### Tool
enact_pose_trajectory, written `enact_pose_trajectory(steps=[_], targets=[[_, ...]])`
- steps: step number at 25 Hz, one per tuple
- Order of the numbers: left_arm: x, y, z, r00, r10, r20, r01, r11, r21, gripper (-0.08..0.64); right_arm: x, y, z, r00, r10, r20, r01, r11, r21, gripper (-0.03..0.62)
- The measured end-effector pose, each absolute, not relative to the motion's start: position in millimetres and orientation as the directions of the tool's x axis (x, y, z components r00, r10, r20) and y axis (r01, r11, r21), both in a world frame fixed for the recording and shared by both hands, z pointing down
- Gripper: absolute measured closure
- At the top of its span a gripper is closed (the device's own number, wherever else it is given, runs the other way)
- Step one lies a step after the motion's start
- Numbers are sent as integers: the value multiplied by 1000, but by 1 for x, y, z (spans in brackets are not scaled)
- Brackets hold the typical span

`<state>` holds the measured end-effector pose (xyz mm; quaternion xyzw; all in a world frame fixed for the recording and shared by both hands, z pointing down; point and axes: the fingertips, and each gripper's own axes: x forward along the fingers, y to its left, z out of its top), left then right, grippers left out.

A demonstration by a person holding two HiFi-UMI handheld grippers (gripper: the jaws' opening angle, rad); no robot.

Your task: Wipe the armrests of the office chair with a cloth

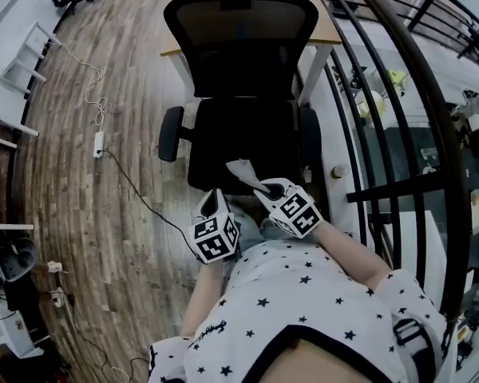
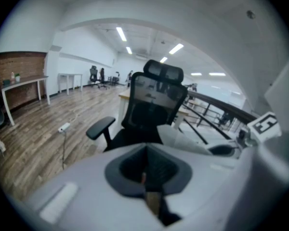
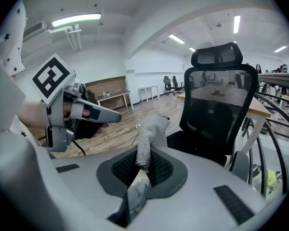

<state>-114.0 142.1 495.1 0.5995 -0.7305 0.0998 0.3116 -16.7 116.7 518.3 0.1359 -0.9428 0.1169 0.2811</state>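
The cloth (image 3: 147,138) is clamped in our right gripper (image 3: 143,170) and stands up limp above the jaws, near the front of the office chair (image 1: 238,54) at our 12 o'clock. We judge it light, soft and floppy, best held by a bunched fold. Our left gripper (image 2: 147,177) has its jaws together on nothing. The left armrest (image 1: 170,132) sits at 10 o'clock, the right armrest (image 1: 310,138) at 1 o'clock.

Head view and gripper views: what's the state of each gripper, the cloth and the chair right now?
left gripper: shut, empty.
right gripper: shut on the cloth.
cloth: pinched at one end, the rest sticking up.
office chair: upright, seat empty.
armrests: not touched by the cloth or either gripper.
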Motion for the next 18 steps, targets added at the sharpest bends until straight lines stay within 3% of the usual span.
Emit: enact_pose_trajectory(steps=[18], targets=[[-108, 143, 495, -71, -815, 575, -948, 234, 216, 554, -7, 117, 513, -824, -212, 525, -357, 915, -190, 563]])
